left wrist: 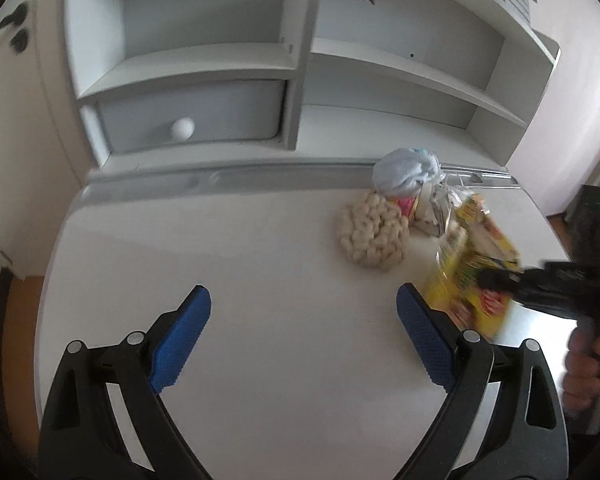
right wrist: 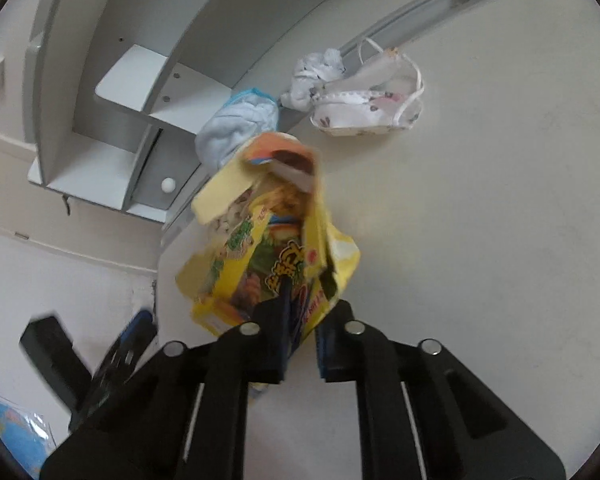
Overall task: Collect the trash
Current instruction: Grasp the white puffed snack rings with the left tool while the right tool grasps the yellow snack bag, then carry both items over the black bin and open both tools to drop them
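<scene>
A crumpled yellow snack bag (right wrist: 268,256) hangs just above the white desk (right wrist: 480,240), and my right gripper (right wrist: 304,312) is shut on its lower edge. In the left wrist view the same bag (left wrist: 472,264) sits at the right, with the right gripper (left wrist: 488,278) reaching in from the side. My left gripper (left wrist: 304,300) stands open over bare desk (left wrist: 260,240), nothing between its blue pads. Beyond it lie a cream knobbly bundle (left wrist: 370,236) and a balled pale-blue cloth (left wrist: 406,172), with more small wrappers between them.
A white face mask (right wrist: 364,112) and a crumpled white tissue (right wrist: 316,76) lie near the desk's back rail. A white shelf unit with a drawer and round knob (left wrist: 184,128) stands behind the desk. A person's hand (left wrist: 584,364) grips the right tool.
</scene>
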A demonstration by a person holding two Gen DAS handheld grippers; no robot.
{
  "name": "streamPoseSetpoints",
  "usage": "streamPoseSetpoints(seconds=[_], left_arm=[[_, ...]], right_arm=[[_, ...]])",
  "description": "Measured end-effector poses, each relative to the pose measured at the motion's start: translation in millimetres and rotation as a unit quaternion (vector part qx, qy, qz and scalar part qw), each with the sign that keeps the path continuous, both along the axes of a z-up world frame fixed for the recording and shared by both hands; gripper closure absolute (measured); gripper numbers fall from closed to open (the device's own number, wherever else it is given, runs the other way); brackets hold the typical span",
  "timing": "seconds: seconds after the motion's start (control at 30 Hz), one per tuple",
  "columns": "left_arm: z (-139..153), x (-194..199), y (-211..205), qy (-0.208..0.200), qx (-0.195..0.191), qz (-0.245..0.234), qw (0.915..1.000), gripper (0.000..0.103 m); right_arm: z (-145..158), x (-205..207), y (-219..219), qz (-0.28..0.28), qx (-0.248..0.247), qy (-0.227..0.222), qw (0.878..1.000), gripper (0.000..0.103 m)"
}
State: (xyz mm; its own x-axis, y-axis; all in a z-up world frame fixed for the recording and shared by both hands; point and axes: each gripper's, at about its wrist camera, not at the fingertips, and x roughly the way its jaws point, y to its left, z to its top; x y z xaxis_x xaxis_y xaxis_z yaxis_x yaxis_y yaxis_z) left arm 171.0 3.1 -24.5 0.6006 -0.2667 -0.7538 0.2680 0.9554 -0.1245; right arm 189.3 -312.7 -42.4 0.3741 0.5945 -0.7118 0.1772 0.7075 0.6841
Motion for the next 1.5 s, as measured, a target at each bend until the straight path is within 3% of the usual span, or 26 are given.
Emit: streamPoseSetpoints(seconds=[0.23,0.47,0.5,0.57,0.63,0.8,1.0,1.1,1.2,1.37,1.4,1.43,1.5], left_arm=[[-20,43,-60,0.005,0.039,-0.050,0.9980,0.012],[-40,62,-90,0.011,0.071,-0.057,0.9958,0.012],[-43,63,-90,0.016,0.073,-0.054,0.9958,0.018],[-45,63,-87,0.029,0.066,-0.047,0.9963,0.058],[-38,56,-83,0.031,0.055,-0.039,0.9972,0.069],[-17,24,-92,0.010,0.062,-0.038,0.9973,0.071],[13,-35,-167,-0.011,0.030,-0.122,0.9920,0.072],[22,-71,-227,-0.020,0.009,-0.189,0.9817,0.072],[24,-112,-293,-0.019,-0.012,-0.263,0.9645,0.072],[9,-194,-400,-0.014,-0.028,-0.390,0.9203,0.072],[5,-209,-417,-0.011,-0.029,-0.409,0.9118,0.072],[-3,-230,-441,-0.004,-0.031,-0.440,0.8977,0.072],[-17,-252,-467,0.008,-0.034,-0.472,0.8810,0.072]], right_arm=[[42,-34,-46,-0.004,-0.050,-0.032,0.998,0.096],[50,-61,-71,-0.012,-0.083,-0.036,0.996,0.096],[51,-68,-77,-0.015,-0.088,-0.036,0.995,0.096],[53,-74,-83,-0.020,-0.096,-0.038,0.994,0.096],[57,-84,-91,-0.028,-0.108,-0.044,0.993,0.096],[72,-122,-135,-0.077,-0.155,-0.060,0.983,0.096],[88,-195,-209,-0.170,-0.216,-0.065,0.959,0.096],[91,-245,-250,-0.229,-0.258,-0.053,0.937,0.096],[89,-294,-290,-0.284,-0.288,-0.032,0.914,0.096],[66,-386,-352,-0.370,-0.325,0.031,0.870,0.096],[59,-402,-362,-0.383,-0.326,0.045,0.863,0.096],[53,-412,-368,-0.391,-0.328,0.056,0.858,0.096],[35,-439,-383,-0.411,-0.326,0.085,0.847,0.096]])
